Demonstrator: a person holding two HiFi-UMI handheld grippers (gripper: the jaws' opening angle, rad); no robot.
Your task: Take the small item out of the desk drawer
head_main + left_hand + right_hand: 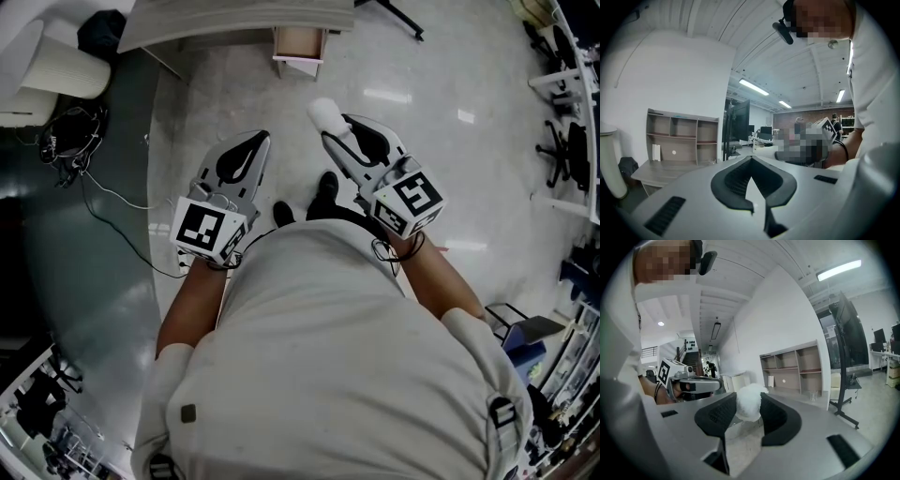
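Left tongs are pressed together at the tips, nothing between them, while the right tongs pinch a white fluffy ball between their dark pads. Both pairs are held out side by side in front of the person's chest, each with its marked cube nearest the wrist, and both point toward the desk.

Pale, glossy floor fills most of the head view, with a darker strip running down its left side. The person's light shirt takes up the lower half of that view. Across the top edge stands the desk, grey-topped, and against the wall by it is a set of open wooden shelves (seen from both gripper views). Below the desk's edge the drawer is pulled out, its wooden inside showing. A thin cable trails over the floor at the left. Two dark shoes show between the tongs, just ahead of the shirt.

The ball sits at the very tip of the right tongs, out over the floor and well apart from the drawer, bulging a little past the pads on the far side.
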